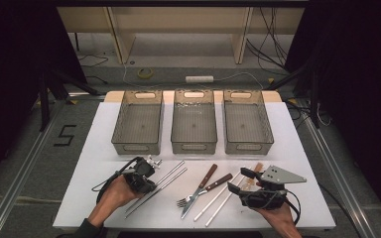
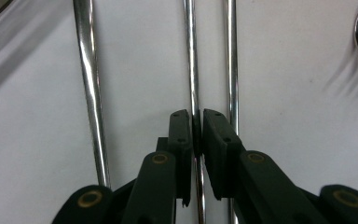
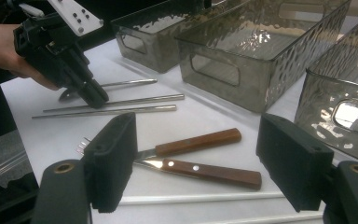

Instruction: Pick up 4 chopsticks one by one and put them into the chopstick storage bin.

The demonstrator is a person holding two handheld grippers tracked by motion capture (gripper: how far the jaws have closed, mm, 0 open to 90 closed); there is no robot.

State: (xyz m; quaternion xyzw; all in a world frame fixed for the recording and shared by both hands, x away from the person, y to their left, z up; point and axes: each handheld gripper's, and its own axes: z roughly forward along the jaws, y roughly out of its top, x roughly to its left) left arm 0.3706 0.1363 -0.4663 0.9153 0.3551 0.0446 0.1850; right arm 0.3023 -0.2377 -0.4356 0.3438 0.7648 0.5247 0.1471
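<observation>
The left gripper (image 2: 196,133) is pinched tight on 1 thin metal chopstick (image 2: 192,56) lying on the white table (image 1: 104,134). It looks hard, light and slippery, so a mid-stick hold seems best. The right gripper (image 3: 205,163) gapes wide, empty.

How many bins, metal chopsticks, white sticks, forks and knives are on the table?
Clear bins: 3
Metal chopsticks: 2
White sticks: 2
Fork: 1
Knife: 1
Total: 9
</observation>
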